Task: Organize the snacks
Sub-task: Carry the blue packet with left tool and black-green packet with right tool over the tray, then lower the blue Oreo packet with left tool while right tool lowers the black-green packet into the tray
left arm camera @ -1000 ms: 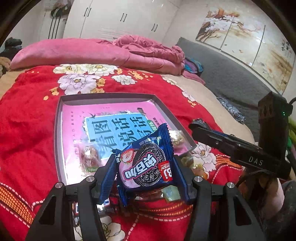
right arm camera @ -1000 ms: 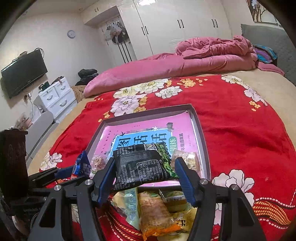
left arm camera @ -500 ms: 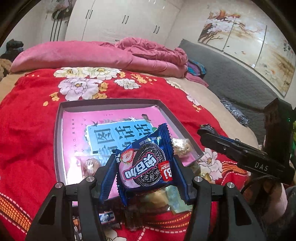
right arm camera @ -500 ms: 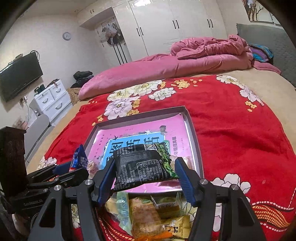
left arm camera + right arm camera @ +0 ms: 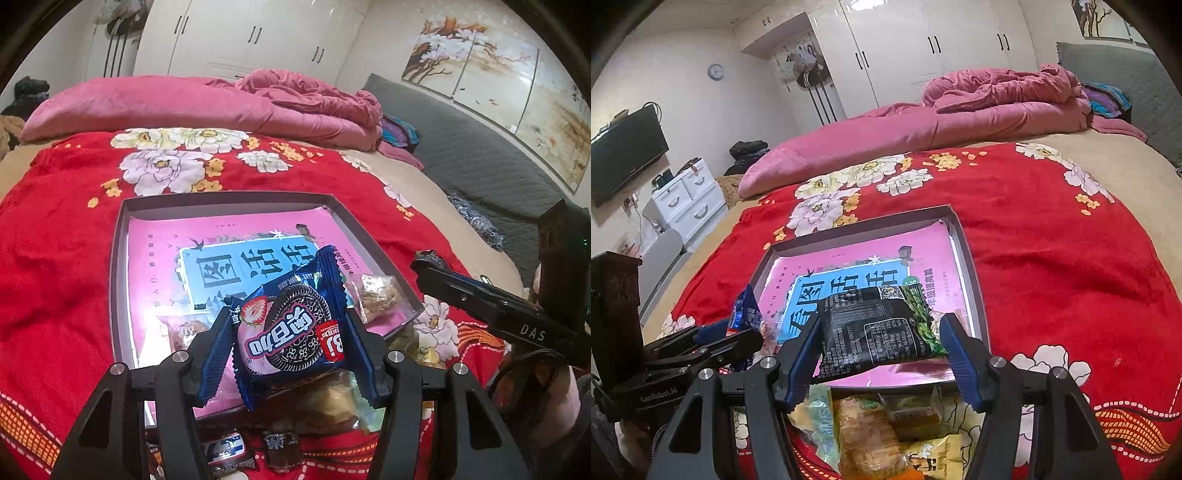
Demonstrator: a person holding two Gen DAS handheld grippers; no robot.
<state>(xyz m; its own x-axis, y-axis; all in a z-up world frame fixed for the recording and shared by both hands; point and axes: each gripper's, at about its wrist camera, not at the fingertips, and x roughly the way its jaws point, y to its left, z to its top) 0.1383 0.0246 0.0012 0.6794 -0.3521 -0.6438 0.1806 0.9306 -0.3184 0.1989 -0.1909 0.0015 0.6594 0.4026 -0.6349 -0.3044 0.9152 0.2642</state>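
My left gripper [image 5: 290,343] is shut on a blue cookie packet [image 5: 291,328] with a strawberry and a dark sandwich cookie printed on it, held over the near edge of the grey tray [image 5: 118,266]. My right gripper [image 5: 879,332] is shut on a black and green snack packet [image 5: 879,328], held over the tray's [image 5: 967,254] near right part. The tray has a pink printed sheet [image 5: 229,243] as its floor, with two clear-wrapped snacks [image 5: 378,295] lying on it. The left gripper [image 5: 713,339] shows at the left in the right wrist view, the right gripper [image 5: 480,295] at the right in the left wrist view.
The tray lies on a red flowered blanket [image 5: 1052,240] on a bed. Several loose snack packets [image 5: 871,432] lie in a heap on the blanket just in front of the tray. A pink duvet [image 5: 184,107] is bunched at the far end.
Both grippers have edged forward with their packets, so the tray and its near edge now sit lower and closer under them. The grips have not changed.
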